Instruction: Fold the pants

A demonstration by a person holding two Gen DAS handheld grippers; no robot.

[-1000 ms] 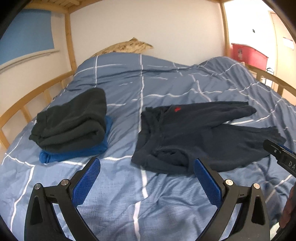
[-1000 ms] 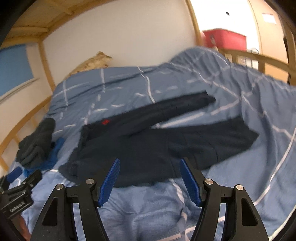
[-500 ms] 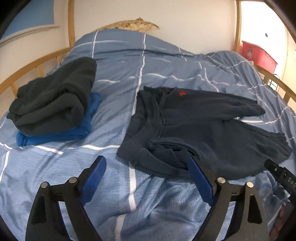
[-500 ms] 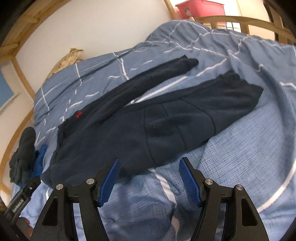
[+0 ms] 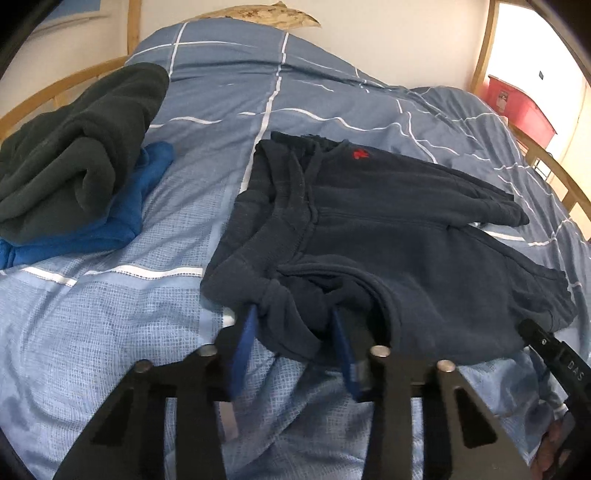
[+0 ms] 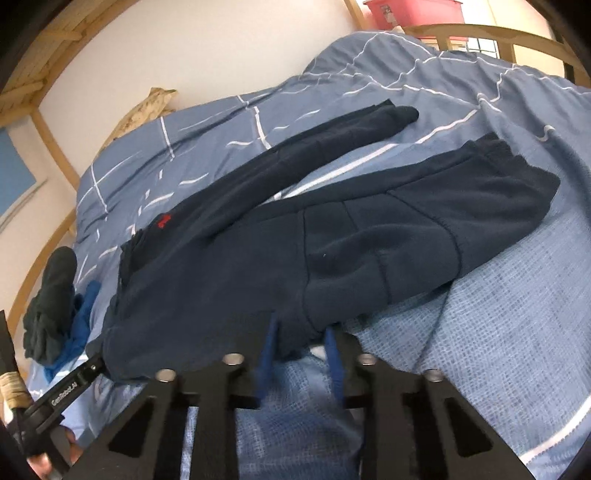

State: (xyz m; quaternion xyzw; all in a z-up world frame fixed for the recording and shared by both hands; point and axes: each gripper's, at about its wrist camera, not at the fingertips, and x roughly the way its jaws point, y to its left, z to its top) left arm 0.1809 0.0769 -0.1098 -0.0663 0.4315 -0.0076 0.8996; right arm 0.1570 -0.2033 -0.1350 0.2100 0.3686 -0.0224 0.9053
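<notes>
**A:** Left wrist view first. My left claw (image 5: 291,332) has just been closing, and a bunched fold of the waistband corner of the pants (image 5: 388,236) now sits pinched between its blue pads. I read that as a grip on cloth.

**B:** And the other side?

**A:** In the right wrist view, the right claw (image 6: 301,345) has also just been narrowing. The near edge of the pants (image 6: 295,236) runs down between its pads, and they look closed on that hem, about mid-thigh on the near leg.

**B:** How does the garment lie from you?

**A:** Straight ahead of both claws, flat on the bed (image 5: 110,325). Its long axis runs across my view: waistband on the left, cuffs off to the right. So the left claw is nearer the waist and the right nearer the legs. The two legs lie splayed apart, the far one angled away, so I judge that the near edge must be carried over onto the far leg.

**B:** Counts?

**A:** One pair of pants, two claws. One stack of folded clothes (image 5: 77,158) further left, a dark piece on a blue one. One pillow (image 5: 258,14) at the head, and one red bin (image 5: 521,107) beyond the bed rail.
</notes>
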